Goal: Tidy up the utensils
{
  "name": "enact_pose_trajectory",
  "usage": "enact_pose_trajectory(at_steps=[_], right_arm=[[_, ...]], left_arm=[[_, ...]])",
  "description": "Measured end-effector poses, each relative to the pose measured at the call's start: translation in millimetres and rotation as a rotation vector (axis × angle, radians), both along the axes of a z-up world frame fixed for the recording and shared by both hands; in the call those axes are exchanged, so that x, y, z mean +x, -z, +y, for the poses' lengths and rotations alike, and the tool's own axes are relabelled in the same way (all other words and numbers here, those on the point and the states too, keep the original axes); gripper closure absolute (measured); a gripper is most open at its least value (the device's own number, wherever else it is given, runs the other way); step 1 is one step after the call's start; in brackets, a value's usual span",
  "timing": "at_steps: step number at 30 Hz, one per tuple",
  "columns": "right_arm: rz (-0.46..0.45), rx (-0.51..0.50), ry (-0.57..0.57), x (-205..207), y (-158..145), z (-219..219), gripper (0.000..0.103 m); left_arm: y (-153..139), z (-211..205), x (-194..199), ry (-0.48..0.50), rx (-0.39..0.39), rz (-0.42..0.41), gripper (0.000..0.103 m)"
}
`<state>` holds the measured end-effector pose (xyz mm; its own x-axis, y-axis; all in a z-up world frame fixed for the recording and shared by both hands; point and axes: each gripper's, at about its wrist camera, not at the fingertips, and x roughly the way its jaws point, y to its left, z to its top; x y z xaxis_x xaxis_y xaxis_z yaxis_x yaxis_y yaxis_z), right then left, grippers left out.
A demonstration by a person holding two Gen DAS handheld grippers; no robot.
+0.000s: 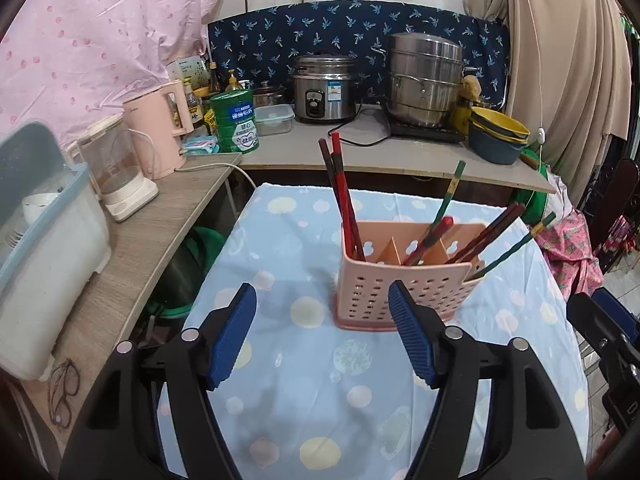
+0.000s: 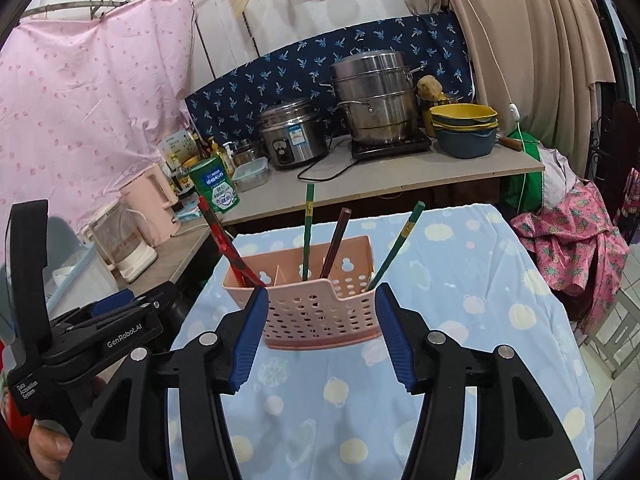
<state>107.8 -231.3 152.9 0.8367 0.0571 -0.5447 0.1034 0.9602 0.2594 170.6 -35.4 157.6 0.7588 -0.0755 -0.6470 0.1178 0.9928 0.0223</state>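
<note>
A pink perforated utensil holder [image 1: 404, 284] with three compartments stands on the blue patterned tablecloth [image 1: 320, 400]; it also shows in the right wrist view [image 2: 320, 312]. Red and dark chopsticks [image 1: 340, 192] stand in its left compartment, a green one [image 1: 450, 192] and red ones lean in the middle, and dark and green ones [image 1: 516, 242] lean out to the right. My left gripper [image 1: 322, 336] is open and empty, in front of the holder and to its left. My right gripper [image 2: 320, 338] is open and empty, its fingers either side of the holder's front.
A counter [image 1: 400, 160] behind the table carries a rice cooker [image 1: 324, 88], a steel steamer pot [image 1: 424, 80], stacked bowls [image 1: 498, 132], a green tin [image 1: 236, 122] and kettles [image 1: 160, 132]. A side shelf [image 1: 132, 248] at left holds a dish rack [image 1: 44, 240]; eyeglasses [image 1: 62, 392] lie on it.
</note>
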Motion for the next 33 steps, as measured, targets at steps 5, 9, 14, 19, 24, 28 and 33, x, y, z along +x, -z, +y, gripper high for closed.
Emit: enact_pose_trajectory(at_steps=[5, 9, 14, 19, 24, 28, 33], right_arm=[[0.032, -0.037, -0.011, -8, 6, 7, 0.045], [0.06, -0.043, -0.02, -11, 14, 10, 0.045], [0.092, -0.039, -0.037, -15, 25, 14, 0.045], [0.113, -0.037, -0.037, -19, 31, 16, 0.041], [0.122, -0.062, -0.03, -22, 35, 19, 0.027], [0.132, -0.058, -0.039, -24, 40, 20, 0.019], [0.143, -0.093, -0.023, -28, 48, 23, 0.007]], left_arm=[[8, -1, -7, -0.005, 0.008, 0.023, 0.035], [15, -3, -14, -0.002, 0.02, 0.04, 0.034], [23, -4, -20, 0.0, 0.037, 0.05, 0.027], [31, -5, -26, 0.003, 0.049, 0.062, 0.019], [38, -8, -31, 0.007, 0.067, 0.073, 0.016], [44, -9, -34, 0.007, 0.078, 0.082, 0.01], [53, -8, -36, -0.004, 0.093, 0.107, 0.008]])
